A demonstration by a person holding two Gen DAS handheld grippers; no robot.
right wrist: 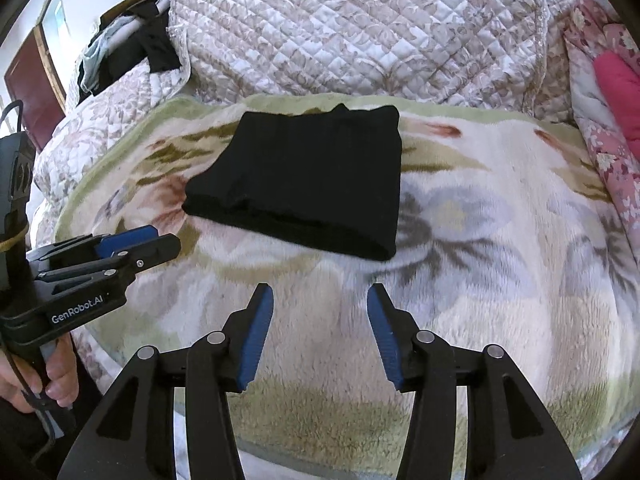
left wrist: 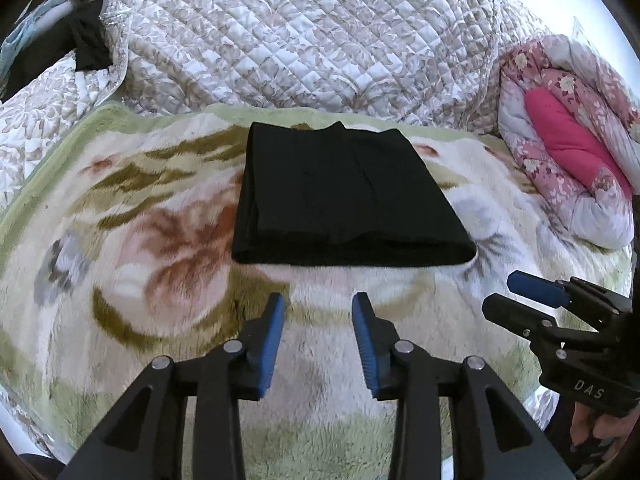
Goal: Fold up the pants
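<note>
The black pants (left wrist: pixel 344 200) (right wrist: pixel 308 184) lie folded into a compact rectangle on a fluffy floral blanket (left wrist: pixel 140 248) (right wrist: pixel 500 240). My left gripper (left wrist: pixel 319 300) hovers over the blanket just short of the pants' near folded edge, jaws apart with nothing between them. My right gripper (right wrist: pixel 320 292) also stands open and empty, a little back from the pants' near right corner. Each gripper shows in the other's view: the right gripper (left wrist: pixel 516 292) at the right edge, the left gripper (right wrist: pixel 160 236) at the left edge. A hand (right wrist: pixel 56 376) holds the left gripper's handle.
A quilted white and beige bedspread (left wrist: pixel 300 32) (right wrist: pixel 380 28) rises behind the blanket. A pink floral quilt bundle (left wrist: pixel 568 152) (right wrist: pixel 612 92) lies at the right. Dark clothes (left wrist: pixel 84 36) (right wrist: pixel 140 44) are heaped at the back left.
</note>
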